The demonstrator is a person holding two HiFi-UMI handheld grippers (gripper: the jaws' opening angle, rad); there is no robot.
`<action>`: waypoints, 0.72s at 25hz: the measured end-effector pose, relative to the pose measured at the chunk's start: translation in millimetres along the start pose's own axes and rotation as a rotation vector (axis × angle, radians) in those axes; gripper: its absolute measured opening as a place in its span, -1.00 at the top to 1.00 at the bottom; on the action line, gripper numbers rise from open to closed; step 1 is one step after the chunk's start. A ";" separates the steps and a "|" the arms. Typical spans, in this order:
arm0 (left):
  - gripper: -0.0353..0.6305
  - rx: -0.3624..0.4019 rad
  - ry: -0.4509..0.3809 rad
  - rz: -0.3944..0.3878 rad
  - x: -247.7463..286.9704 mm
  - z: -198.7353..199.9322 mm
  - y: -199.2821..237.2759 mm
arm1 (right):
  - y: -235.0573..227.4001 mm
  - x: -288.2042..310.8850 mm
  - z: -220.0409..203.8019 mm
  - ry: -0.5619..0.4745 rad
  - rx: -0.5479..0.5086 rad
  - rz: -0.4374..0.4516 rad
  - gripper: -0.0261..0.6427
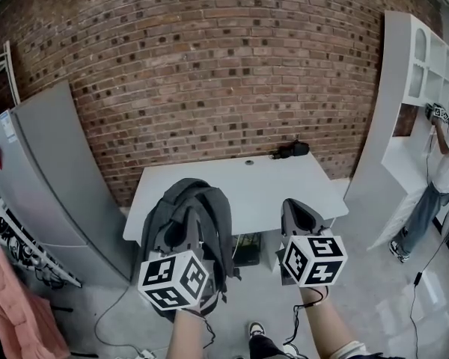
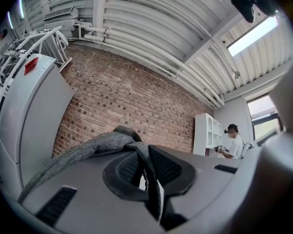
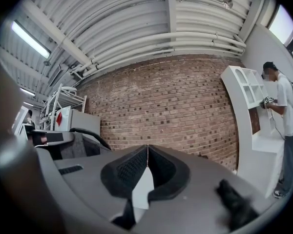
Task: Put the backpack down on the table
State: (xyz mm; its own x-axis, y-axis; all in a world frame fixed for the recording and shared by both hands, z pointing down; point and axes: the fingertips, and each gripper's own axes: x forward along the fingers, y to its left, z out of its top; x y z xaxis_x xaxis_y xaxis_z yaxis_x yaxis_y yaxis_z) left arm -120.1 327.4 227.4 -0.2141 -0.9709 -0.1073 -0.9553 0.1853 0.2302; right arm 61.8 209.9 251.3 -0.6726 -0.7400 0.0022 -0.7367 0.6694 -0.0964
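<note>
**Backpack hanging at the table's edge**

The left gripper [image 2: 145, 155] is clamping down on a grey strap of the backpack [image 2: 90, 149], which is dangling at the white table's [image 1: 269, 178] near edge (left end). The right gripper [image 3: 146, 152] is keeping its jaws together, empty.

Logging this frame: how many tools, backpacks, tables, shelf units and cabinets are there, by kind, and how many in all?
Tools: 2, the left tool and the right tool
Grey backpack: 1
White table: 1
White shelf unit: 1
Grey cabinet: 1
Total: 6
</note>
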 end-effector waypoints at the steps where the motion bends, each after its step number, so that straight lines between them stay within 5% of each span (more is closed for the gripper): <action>1: 0.79 0.002 -0.002 0.002 4.3 0.8 0.7 | -2.3 4.0 -0.4 0.001 -0.001 -0.001 0.83; 18: 0.79 0.020 -0.062 0.043 111.8 24.9 5.5 | -36.1 125.9 22.6 -0.020 -0.014 0.075 0.83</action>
State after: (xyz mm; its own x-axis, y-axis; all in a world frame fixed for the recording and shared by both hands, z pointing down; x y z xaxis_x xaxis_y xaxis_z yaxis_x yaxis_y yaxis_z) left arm -154.4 223.7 192.6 -0.2662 -0.9510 -0.1574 -0.9488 0.2297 0.2168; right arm 5.3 91.1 232.5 -0.7246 -0.6888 -0.0241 -0.6852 0.7237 -0.0817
